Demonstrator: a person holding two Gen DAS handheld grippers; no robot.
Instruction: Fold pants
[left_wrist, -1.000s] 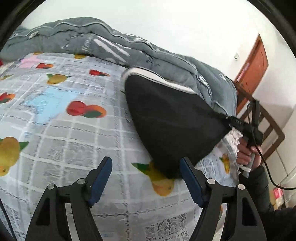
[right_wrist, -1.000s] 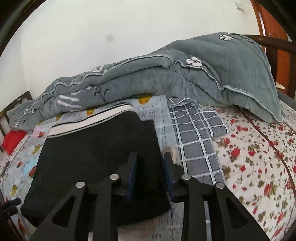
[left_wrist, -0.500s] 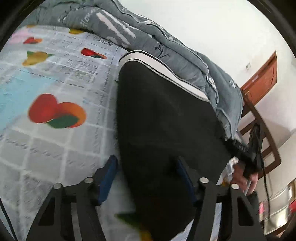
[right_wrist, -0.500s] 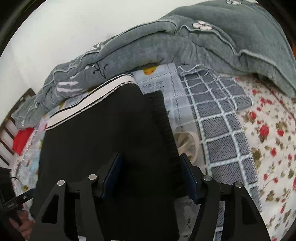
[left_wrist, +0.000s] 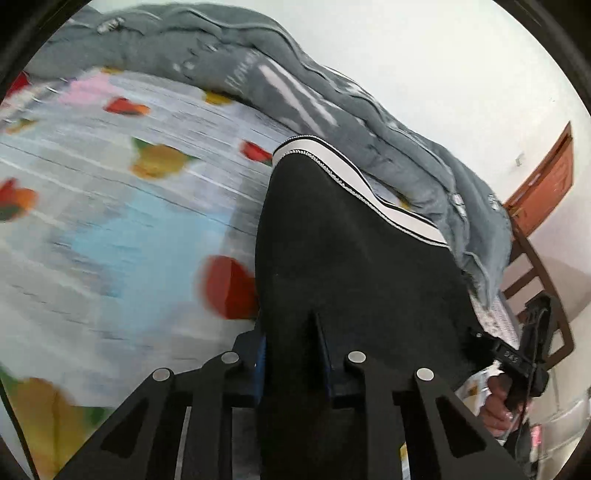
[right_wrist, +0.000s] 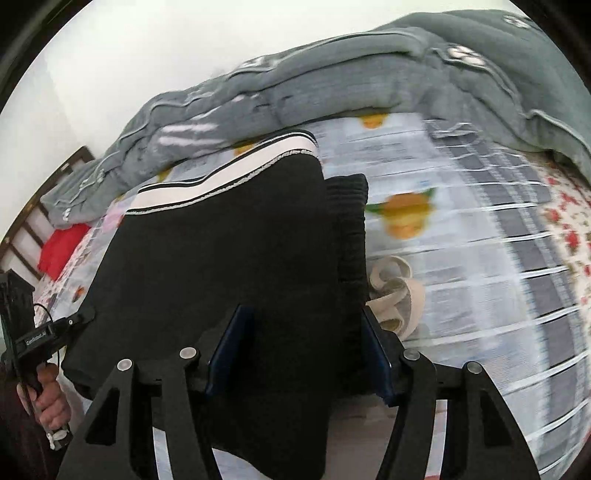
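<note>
Centrally on the bed (left_wrist: 110, 229), atop a fruit-printed sheet (right_wrist: 417, 177), lay the black pants (left_wrist: 354, 266), folded into a broad slab. Had a white waistband (left_wrist: 373, 192) with dark stripes turned toward the far side of the bed, just short of the rumpled grey quilt (right_wrist: 369, 81) heaped along that edge. Showed a ribbed black cuff (right_wrist: 351, 229) poking out along one side of the fold, next to a cream strap (right_wrist: 395, 291) lying on the sheet. Left claw (left_wrist: 291, 354): jaws narrow and closing, blue pads (left_wrist: 260, 358) squeezing the near corner of the pants, cloth bunched between them. Right claw (right_wrist: 299, 350): jaws spread wide astride the other near corner, with fabric and cuff between the blue fingers (right_wrist: 229, 343); could not tell for certain whether the pads pressed the cloth. Held by a person's hand (right_wrist: 51, 398) at the grip of the left tool, seen at the lower left of the right wrist view. Further off, a red cloth (right_wrist: 62, 247) by the wooden bed frame (right_wrist: 55, 170), a floral sheet (right_wrist: 561, 214) toward the opposite end, and a brown door (left_wrist: 546, 184) against the pale wall (left_wrist: 424, 55).
</note>
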